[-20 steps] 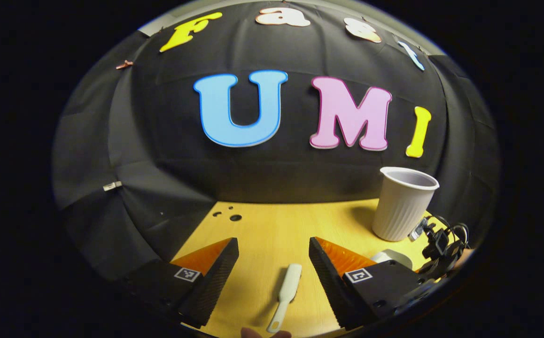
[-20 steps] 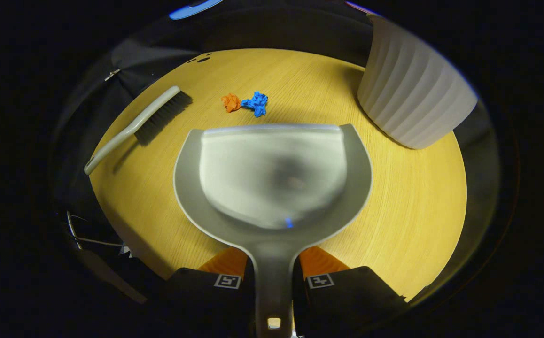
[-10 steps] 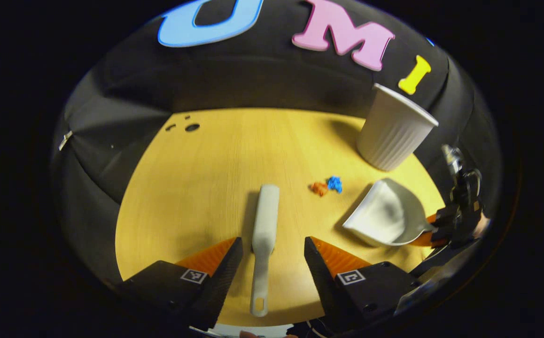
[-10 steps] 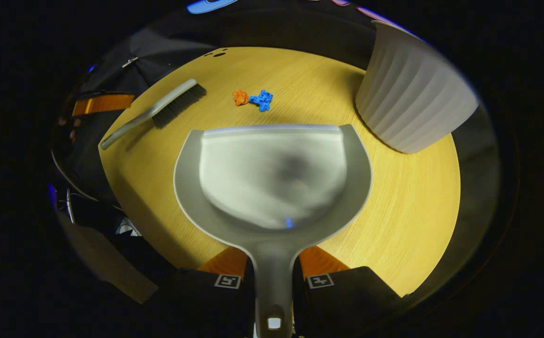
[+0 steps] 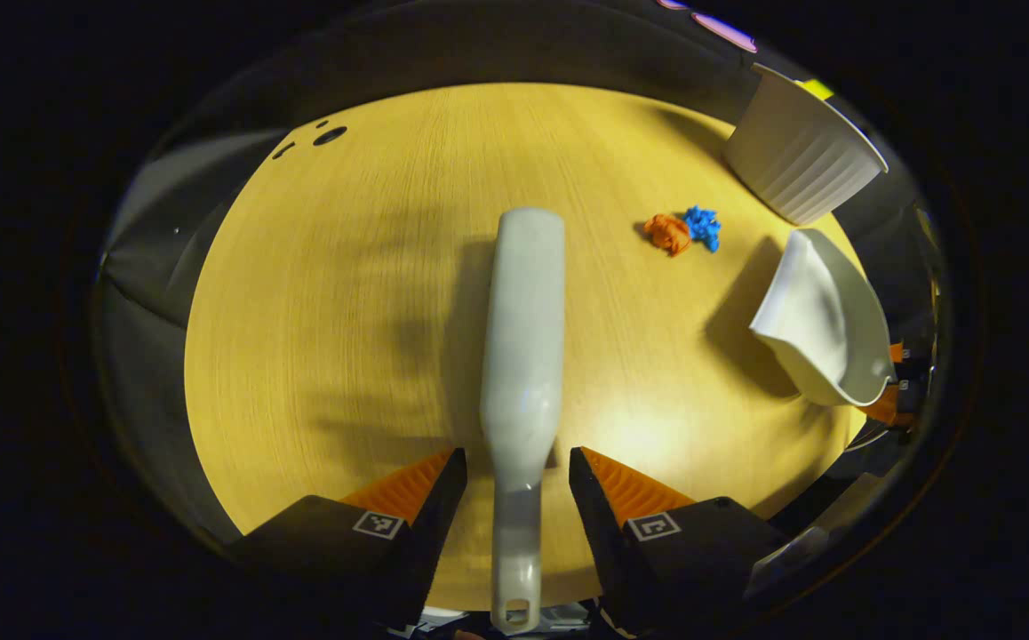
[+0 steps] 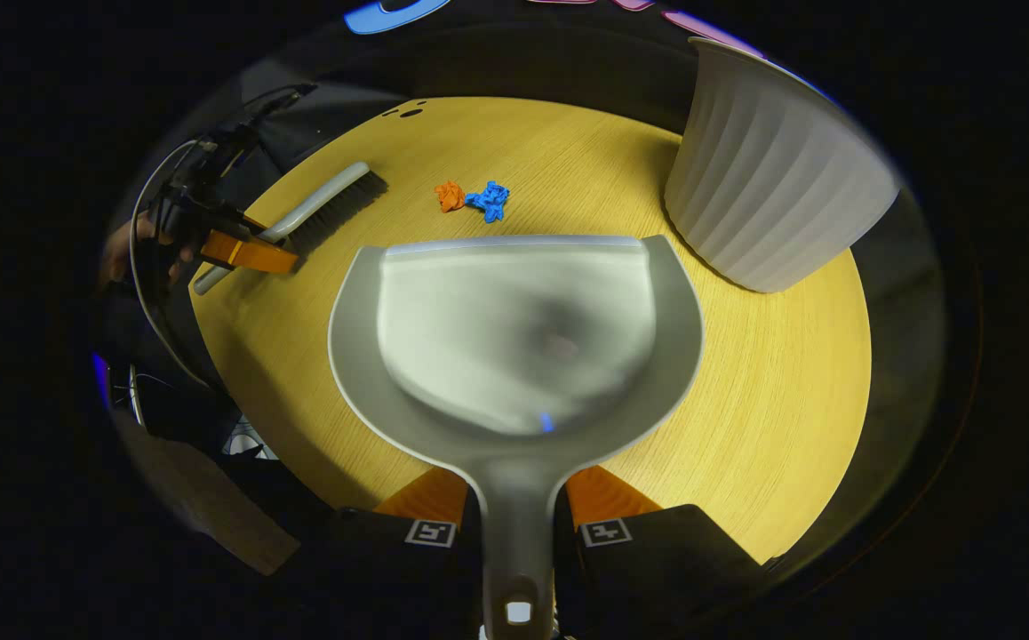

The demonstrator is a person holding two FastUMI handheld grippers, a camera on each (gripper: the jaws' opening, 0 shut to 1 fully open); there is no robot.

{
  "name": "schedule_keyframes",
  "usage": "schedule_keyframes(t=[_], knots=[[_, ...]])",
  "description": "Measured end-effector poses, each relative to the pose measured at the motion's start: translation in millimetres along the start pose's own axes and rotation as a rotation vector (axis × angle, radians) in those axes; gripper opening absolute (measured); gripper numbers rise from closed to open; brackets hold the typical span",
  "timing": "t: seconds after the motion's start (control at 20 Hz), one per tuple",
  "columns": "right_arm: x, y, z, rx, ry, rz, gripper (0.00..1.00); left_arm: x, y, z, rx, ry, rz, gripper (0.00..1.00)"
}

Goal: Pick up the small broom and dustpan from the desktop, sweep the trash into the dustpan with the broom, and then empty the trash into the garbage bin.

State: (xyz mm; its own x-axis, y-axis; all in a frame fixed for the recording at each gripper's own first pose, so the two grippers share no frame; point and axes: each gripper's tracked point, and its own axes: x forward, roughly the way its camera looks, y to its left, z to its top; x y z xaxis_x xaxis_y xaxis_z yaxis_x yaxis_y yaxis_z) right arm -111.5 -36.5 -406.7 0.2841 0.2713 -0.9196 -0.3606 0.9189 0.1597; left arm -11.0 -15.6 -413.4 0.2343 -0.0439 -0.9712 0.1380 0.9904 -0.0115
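Yellow wood-grain desktop (image 5: 346, 293) under dark booth cloth. Left gripper view: left gripper (image 5: 510, 484) stands open, fingers straddling the broom (image 5: 523, 356) handle with a gap on each side, nothing gripped yet (bristles face down on the desk, so the handle lies ready for a side pinch). Orange scrap (image 5: 667, 233) and blue scrap (image 5: 702, 227) touch, near the garbage bin (image 5: 799, 173). Right gripper view: right gripper (image 6: 516, 524) is clamped on the dustpan (image 6: 514, 329) handle, mouth aimed toward the trash, presumably ready for sweeping.
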Motion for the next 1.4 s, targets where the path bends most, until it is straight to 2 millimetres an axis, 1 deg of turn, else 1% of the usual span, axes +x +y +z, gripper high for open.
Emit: schedule_keyframes(t=[0.1, 0.2, 0.3, 0.4, 0.45, 0.5, 0.6, 0.65, 0.75, 0.85, 0.95, 1.0, 1.05, 1.15, 1.2, 1.25, 1.35, 1.4], knots=[[1.1, 0.4, -0.2, 0.0, 0.001, -0.003, 0.36, 6.6, 3.5, 1.7, 0.02, 0.011, 0.025, 0.75], [1.5, 1.9, 0.7, 0.003, 0.002, 0.0, 0.36, 6.0, 2.1, 3.4, 0.037, 0.023, 0.029, 0.67], [2.3, 3.0, 0.7, 0.003, 0.011, 0.006, 0.36, 7.3, 0.8, 5.0, 0.048, 0.033, 0.029, 0.63], [2.7, 3.0, -0.4, -0.003, 0.023, 0.009, 0.36, 10.6, 0.3, 3.8, 0.044, 0.043, 0.033, 0.45], [3.8, 2.7, -0.4, -0.005, 0.03, 0.01, 0.36, 7.9, -0.8, 5.9, 0.051, 0.045, 0.029, 0.31], [3.6, 3.3, -1.1, -0.005, 0.037, 0.011, 0.36, 8.5, -0.6, 7.3, 0.06, 0.036, 0.026, 0.3], [2.7, 2.9, -1.2, -0.009, 0.051, 0.011, 0.36, 6.4, -3.1, 17.2, 0.065, 0.012, 0.009, 0.27], [3.9, 2.5, -1.1, -0.015, 0.059, 0.008, 0.36, 4.1, -3.4, 27.2, 0.067, -0.011, 0.009, 0.26], [5.3, 1.2, -0.9, -0.024, 0.083, 0.001, 0.36, 1.3, -3.1, 54.3, 0.083, -0.048, 0.019, 0.25], [6.0, 2.0, -1.3, -0.021, 0.116, 0.007, 0.36, -1.3, -8.6, 81.7, 0.107, -0.069, 0.018, 0.25], [9.6, 2.7, -2.9, -0.023, 0.155, 0.012, 0.36, -2.1, -18.6, 108.6, 0.166, -0.086, 0.011, 0.24], [8.1, 0.7, -1.8, -0.036, 0.157, 0.005, 0.36, -0.2, -24.6, 117.9, 0.203, -0.086, 0.008, 0.27], [8.7, -0.2, -1.6, -0.05, 0.163, -0.002, 0.36, 3.0, -31.4, 124.7, 0.243, -0.08, 0.008, 0.25], [8.9, -1.3, 0.9, -0.066, 0.169, -0.01, 0.36, 13.5, -39.1, 130.6, 0.309, -0.056, 0.027, 0.24], [9.4, -0.7, 1.1, -0.062, 0.171, -0.01, 0.36, 16.3, -47.0, 131.8, 0.328, -0.047, 0.022, 0.24], [9.8, -1.1, 1.5, -0.061, 0.171, -0.011, 0.36, 19.9, -55.0, 132.7, 0.34, -0.04, 0.009, 0.25], [10.5, -1.6, 1.2, -0.067, 0.174, -0.014, 0.36, 25.1, -68.8, 127.7, 0.358, -0.024, -0.019, 0.25], [10.6, -1.5, 0.5, -0.069, 0.174, -0.015, 0.36, 27.2, -74.8, 121.5, 0.368, -0.013, -0.034, 0.25]])
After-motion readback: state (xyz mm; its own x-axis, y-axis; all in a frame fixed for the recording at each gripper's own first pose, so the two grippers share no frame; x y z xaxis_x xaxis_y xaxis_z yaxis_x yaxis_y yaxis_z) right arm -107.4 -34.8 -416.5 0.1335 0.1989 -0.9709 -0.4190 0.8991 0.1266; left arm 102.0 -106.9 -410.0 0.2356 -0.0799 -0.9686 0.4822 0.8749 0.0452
